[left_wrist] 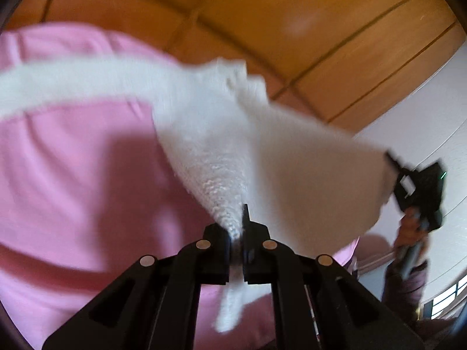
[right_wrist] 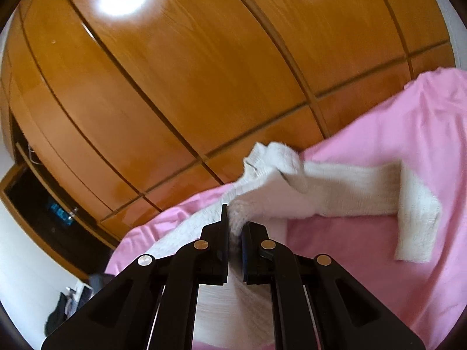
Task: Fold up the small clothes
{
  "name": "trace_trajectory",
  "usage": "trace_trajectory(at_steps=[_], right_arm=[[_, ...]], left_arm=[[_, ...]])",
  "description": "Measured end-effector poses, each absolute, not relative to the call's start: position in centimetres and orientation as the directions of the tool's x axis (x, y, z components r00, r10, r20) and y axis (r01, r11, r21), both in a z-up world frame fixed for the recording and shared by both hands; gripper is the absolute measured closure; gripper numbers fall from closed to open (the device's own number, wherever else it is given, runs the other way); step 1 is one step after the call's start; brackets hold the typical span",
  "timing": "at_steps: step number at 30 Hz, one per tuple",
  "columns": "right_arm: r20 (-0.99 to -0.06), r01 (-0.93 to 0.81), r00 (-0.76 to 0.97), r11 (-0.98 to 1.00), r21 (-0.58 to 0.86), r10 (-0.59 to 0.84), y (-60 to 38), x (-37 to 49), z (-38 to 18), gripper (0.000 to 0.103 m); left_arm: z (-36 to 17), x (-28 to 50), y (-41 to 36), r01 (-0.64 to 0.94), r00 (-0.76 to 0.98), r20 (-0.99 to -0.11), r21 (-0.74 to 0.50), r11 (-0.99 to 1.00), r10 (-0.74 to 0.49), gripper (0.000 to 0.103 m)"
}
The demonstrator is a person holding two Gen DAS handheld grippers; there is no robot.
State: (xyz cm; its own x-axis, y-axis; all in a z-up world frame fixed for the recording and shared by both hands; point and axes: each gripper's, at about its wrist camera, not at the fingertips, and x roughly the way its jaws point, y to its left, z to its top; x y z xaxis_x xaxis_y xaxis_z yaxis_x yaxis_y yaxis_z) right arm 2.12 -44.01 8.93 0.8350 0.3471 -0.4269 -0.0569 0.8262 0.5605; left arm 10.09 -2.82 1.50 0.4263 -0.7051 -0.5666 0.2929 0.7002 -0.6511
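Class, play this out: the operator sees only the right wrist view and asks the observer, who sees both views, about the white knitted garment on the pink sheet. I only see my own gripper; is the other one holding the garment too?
Observer: Yes, the left gripper is shut on the white garment.
Operator: Can you see my gripper from there?
Observer: Yes, the right gripper grips the garment's far edge, raised above the pink sheet.
Operator: Is the cloth between them flat?
Observer: No, it hangs lifted between them.
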Motion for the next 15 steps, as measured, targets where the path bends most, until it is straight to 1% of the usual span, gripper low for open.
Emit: trace_trajectory(at_steps=[2,5,7,8,10,12,15], right_arm=[[-0.421,-0.067,0.837,0.829,0.556,0.35,-44.0,0.5,9.3,0.098],[-0.444,-0.053,0.823,0.826,0.561,0.354,-44.2,-1.9,8.6,0.098],[-0.506,-0.013,0.789,0.833,0.553,0.348,-43.9,-3.4,6.3,0.098],[-0.55,0.02,0.758,0.83,0.558,0.351,-43.8,-4.1,4.3,0.098],[-0.63,0.087,0.7,0.835,0.543,0.336,-43.8,-5.0,0.7,0.098],[-0.702,0.15,0.633,0.837,0.526,0.328,-43.6,-5.8,-3.0,0.098],[-0.794,0.227,0.542,0.863,0.452,0.274,-43.5,-6.5,-7.5,0.098]], left_arm=[[4.1,8.9,0.0,0.297,0.469,-0.552,-0.636,0.712,-0.689,0.099],[5.7,7.1,3.4,0.273,0.491,-0.576,-0.611,0.743,-0.654,0.099],[5.3,5.4,4.9,0.256,0.488,-0.605,-0.59,0.766,-0.629,0.099],[4.4,4.1,5.6,0.232,0.481,-0.635,-0.573,0.786,-0.605,0.099],[2.8,2.4,7.2,0.196,0.455,-0.657,-0.585,0.787,-0.602,0.099],[0.2,1.5,6.8,0.155,0.433,-0.714,-0.542,0.826,-0.55,0.099],[-3.9,0.4,5.8,0.107,0.389,-0.771,-0.506,0.856,-0.504,0.098]])
